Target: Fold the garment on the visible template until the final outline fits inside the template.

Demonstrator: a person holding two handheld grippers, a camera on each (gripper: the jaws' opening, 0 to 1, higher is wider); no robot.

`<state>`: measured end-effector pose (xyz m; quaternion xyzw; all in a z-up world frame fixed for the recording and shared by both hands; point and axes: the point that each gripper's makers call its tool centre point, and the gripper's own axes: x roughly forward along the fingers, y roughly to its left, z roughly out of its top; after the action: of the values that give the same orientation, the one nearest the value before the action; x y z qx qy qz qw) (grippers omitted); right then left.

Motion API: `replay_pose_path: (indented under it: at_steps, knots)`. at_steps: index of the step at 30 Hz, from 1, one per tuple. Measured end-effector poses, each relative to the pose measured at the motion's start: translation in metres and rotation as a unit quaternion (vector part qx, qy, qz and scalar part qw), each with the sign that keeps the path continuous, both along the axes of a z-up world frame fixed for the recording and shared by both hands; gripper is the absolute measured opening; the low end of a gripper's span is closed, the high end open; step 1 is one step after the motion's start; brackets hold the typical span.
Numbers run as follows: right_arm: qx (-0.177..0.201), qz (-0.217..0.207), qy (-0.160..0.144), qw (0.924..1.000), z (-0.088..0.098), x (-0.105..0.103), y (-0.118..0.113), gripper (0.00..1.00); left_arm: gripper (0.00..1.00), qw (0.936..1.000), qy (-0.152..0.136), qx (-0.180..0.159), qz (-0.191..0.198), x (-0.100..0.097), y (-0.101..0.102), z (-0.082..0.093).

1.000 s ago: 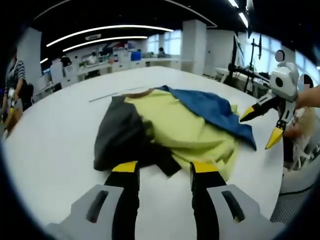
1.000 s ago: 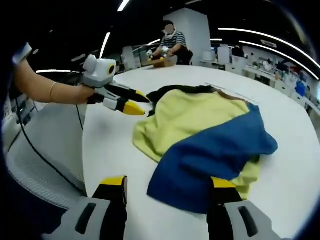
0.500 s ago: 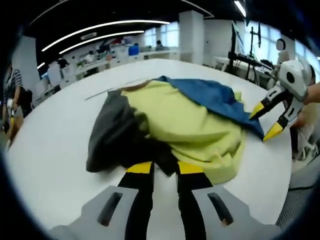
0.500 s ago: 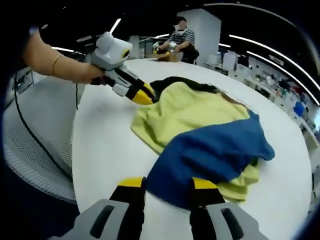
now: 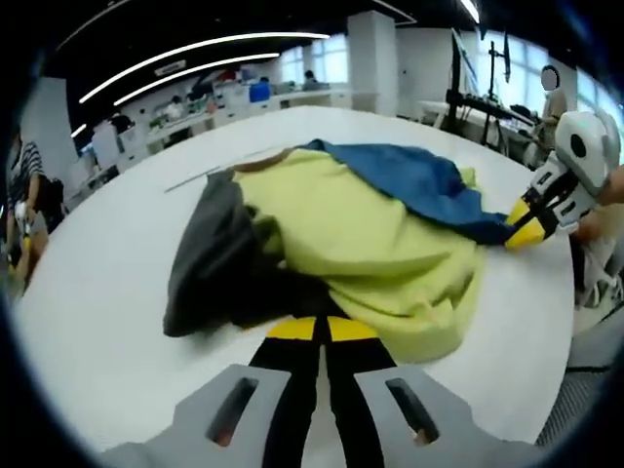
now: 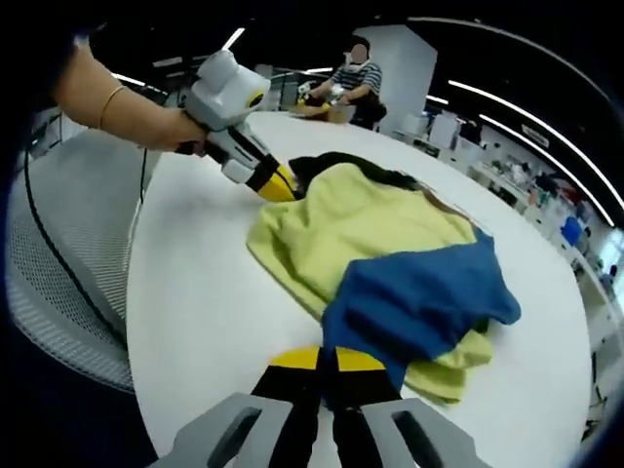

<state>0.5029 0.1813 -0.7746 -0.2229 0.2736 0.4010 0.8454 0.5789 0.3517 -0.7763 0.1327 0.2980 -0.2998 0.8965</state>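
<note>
The garment (image 5: 361,234), yellow-green with blue and dark grey parts, lies crumpled on the white table (image 5: 107,283). The left gripper (image 5: 322,330) has its jaws pressed together on the near dark edge, apparently pinching it. The right gripper (image 6: 327,361) pinches the blue hem.

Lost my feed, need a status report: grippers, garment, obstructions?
Left gripper shut on yellow, blue and dark grey garment. Right gripper shut on its blue edge. Garment bunched on white table.
</note>
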Motion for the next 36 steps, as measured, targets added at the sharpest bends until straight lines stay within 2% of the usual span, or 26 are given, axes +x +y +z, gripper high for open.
replay_pose_path:
  at_steps: [7,10,17,21,25,36]
  knots:
    - [0.021,-0.011,-0.009,0.9997,0.021,0.006,-0.002,0.0,0.0,0.9998,-0.009,-0.017,0.004,-0.004,0.006,0.016]
    - [0.023,-0.029,0.009,0.9993,0.024,0.009,-0.007,0.0,0.0,0.9996,-0.014,-0.026,0.003,-0.006,0.007,0.024]
    - [0.055,-0.07,0.009,0.996,0.049,0.024,-0.02,0.0,0.0,0.998,-0.014,-0.057,0.025,-0.009,0.017,0.045]
    - [0.053,-0.101,0.023,0.9932,0.057,0.033,-0.035,0.0,0.0,0.9957,0.0,-0.079,0.047,-0.012,0.027,0.057]
    - [0.074,-0.124,0.032,0.9889,0.068,0.041,-0.047,0.0,0.0,0.9946,-0.005,-0.076,0.07,-0.013,0.04,0.065]
    - [0.076,-0.171,0.009,0.9823,0.088,0.063,-0.085,0.0,0.0,0.9797,-0.026,-0.128,0.152,-0.008,0.091,0.103]
